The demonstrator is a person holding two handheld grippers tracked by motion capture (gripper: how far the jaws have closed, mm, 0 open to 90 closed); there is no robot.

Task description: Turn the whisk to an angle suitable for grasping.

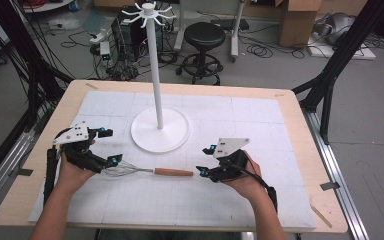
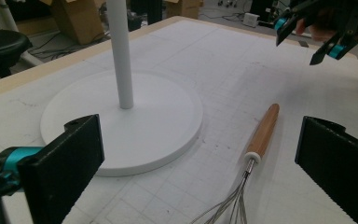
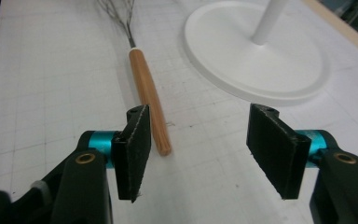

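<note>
Whisk [image 1: 145,171] flat on the white mat of the tabletop [image 1: 290,107], wire head pointing toward the person's left, wooden handle toward the right, lying just in front of the round base of the white stand [image 1: 159,129]. That stand has hooks up top, so the likely idea is to hang the whisk there, and it sits between the two hands so either one can take an end. Left hand-held gripper [image 1: 109,146] now: jaws spread wide and empty, hovering at the wire end with the wires running in between them, nothing pinched; from its own view the handle stretches away toward the far gripper. Right hand-held gripper [image 3: 196,140]: jaws apart, nothing between them, and the handle tip lies just beside and beyond its left pad, not touching as far as I can tell. So the whisk rests free.
</note>
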